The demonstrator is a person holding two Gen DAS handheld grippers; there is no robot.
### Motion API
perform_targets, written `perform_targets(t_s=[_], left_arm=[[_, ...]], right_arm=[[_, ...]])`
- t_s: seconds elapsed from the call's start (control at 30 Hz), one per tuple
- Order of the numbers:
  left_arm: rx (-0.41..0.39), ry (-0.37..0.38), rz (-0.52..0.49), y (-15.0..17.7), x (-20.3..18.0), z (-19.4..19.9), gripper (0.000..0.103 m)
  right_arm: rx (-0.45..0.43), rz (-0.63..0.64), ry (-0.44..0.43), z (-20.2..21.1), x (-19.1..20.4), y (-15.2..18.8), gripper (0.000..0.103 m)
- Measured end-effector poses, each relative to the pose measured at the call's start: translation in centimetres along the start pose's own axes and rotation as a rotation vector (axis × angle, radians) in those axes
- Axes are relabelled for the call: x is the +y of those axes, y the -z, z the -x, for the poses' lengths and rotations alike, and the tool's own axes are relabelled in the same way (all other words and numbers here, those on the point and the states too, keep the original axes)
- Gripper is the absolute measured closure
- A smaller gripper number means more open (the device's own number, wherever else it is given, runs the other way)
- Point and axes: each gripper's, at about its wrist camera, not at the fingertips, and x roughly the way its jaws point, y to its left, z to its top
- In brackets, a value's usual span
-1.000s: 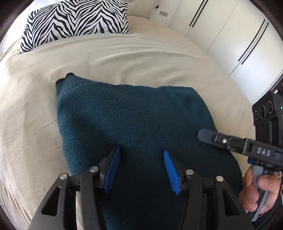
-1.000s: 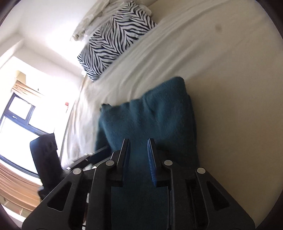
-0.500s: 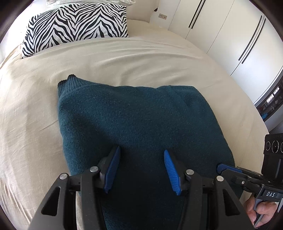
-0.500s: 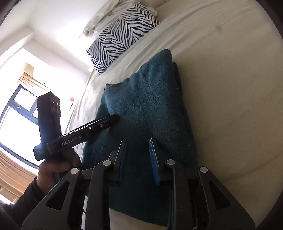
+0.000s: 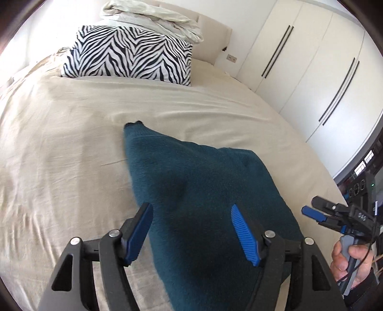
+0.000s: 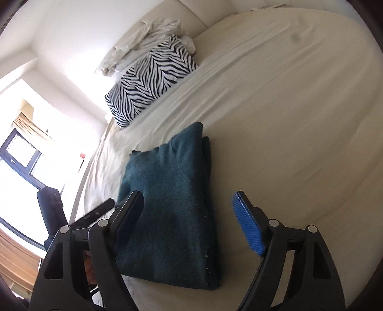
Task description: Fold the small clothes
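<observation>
A dark teal knit garment (image 5: 205,191) lies folded into a thick rectangle (image 6: 172,203) on the beige bed sheet. My left gripper (image 5: 191,233) hovers above its near end, jaws opening, nothing pressed between the blue pads. My right gripper (image 6: 189,223) hangs over the garment's near right edge, its jaws opening wide, clear of the cloth. In the left wrist view the right gripper (image 5: 318,211) shows at the far right, held by a hand (image 5: 347,260). In the right wrist view part of the left gripper's body (image 6: 93,213) shows at the lower left.
A zebra-print pillow (image 5: 129,57) with a crumpled white cover (image 5: 153,19) on it sits at the head of the bed. White wardrobe doors (image 5: 311,71) stand along the right. A window (image 6: 21,162) and a dark chair (image 6: 51,205) lie to the left.
Both grippers have drawn back and up from the garment, and their jaws have spread, the right one from nearly shut to wide. The garment stays folded on the bed.
</observation>
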Motion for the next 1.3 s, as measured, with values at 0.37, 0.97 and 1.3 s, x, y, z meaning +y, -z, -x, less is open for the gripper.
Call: perform_targets(t_s=[0.37,0.97,1.3], left_arm=[[0.235,0.099,0.232,1.7,3.4,-4.6,0.028],[0.216,-0.029,0.054,0.5,0.1,-0.2,0.062],[0.096,-0.136,-0.093,5.8,1.2,13.7,0.061]], right_arm=[[0.222,-0.12,-0.099,-8.3,-1.6,-2.0,0.042],[0.192,0.336,0.32,-9.9,11.6,0.0,0.084],[0.105,0.509,0.259,-5.4,24.6,9.1,0.084]])
